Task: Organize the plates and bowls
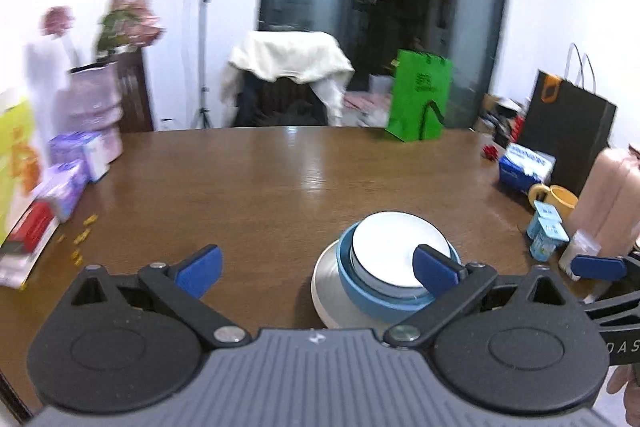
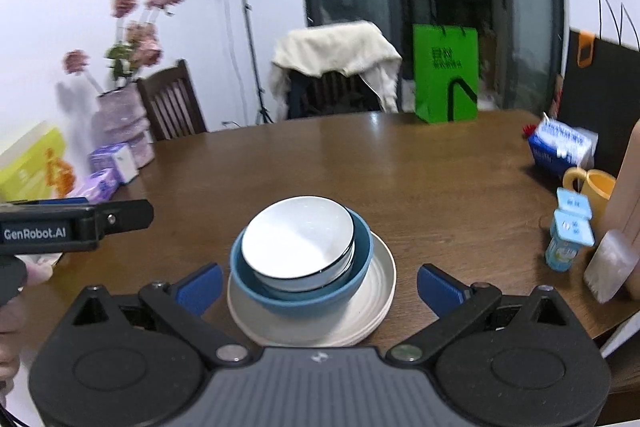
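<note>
White bowl (image 2: pixel 298 241) nested in blue bowl (image 2: pixel 301 291) on cream plate (image 2: pixel 372 307)

Left tool (image 1: pixel 318 269) spread wide, right tool (image 2: pixel 320 285) spread wide

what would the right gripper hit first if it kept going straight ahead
Most likely the stack right in front: the right gripper points at the blue bowl, which holds a white bowl and sits on a cream plate. Depth is unclear.
</note>
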`<action>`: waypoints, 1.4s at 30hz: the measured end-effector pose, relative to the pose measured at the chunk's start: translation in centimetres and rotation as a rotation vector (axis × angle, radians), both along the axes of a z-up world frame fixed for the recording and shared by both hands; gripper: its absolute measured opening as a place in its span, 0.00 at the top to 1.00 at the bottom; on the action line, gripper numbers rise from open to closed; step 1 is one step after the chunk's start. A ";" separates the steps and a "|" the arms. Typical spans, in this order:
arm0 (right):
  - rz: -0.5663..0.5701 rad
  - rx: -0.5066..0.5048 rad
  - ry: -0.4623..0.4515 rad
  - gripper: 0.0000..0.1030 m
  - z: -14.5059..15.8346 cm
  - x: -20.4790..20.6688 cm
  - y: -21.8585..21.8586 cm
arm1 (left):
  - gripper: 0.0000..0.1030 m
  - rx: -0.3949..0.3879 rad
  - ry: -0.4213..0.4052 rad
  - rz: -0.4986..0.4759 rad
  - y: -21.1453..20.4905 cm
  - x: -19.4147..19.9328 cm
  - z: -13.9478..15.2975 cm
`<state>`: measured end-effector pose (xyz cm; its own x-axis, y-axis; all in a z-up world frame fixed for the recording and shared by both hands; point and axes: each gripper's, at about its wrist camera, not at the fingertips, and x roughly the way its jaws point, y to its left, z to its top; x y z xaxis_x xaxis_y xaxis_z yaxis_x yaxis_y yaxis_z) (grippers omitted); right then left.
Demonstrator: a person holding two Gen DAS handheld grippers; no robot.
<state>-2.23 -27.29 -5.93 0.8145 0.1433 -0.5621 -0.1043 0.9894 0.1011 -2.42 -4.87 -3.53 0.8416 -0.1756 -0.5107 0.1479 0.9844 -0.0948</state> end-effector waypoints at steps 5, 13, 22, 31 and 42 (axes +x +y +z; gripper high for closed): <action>0.043 0.003 -0.042 0.00 1.1 -4.7 -2.3 | 0.00 0.010 0.008 0.076 -1.6 -5.7 -0.1; 0.084 0.028 -0.056 0.00 1.3 -9.9 -4.6 | 0.00 0.022 0.009 0.125 -2.6 -12.0 -0.1; 0.098 0.043 -0.071 0.00 1.4 -13.0 -5.7 | 0.00 0.012 -0.013 0.137 -3.5 -15.3 0.2; 0.108 0.050 -0.076 0.00 1.5 -14.1 -6.1 | 0.00 0.011 -0.024 0.148 -3.8 -16.6 0.5; 0.109 0.052 -0.079 0.00 1.5 -14.3 -6.2 | 0.00 0.013 -0.030 0.144 -4.0 -16.9 0.8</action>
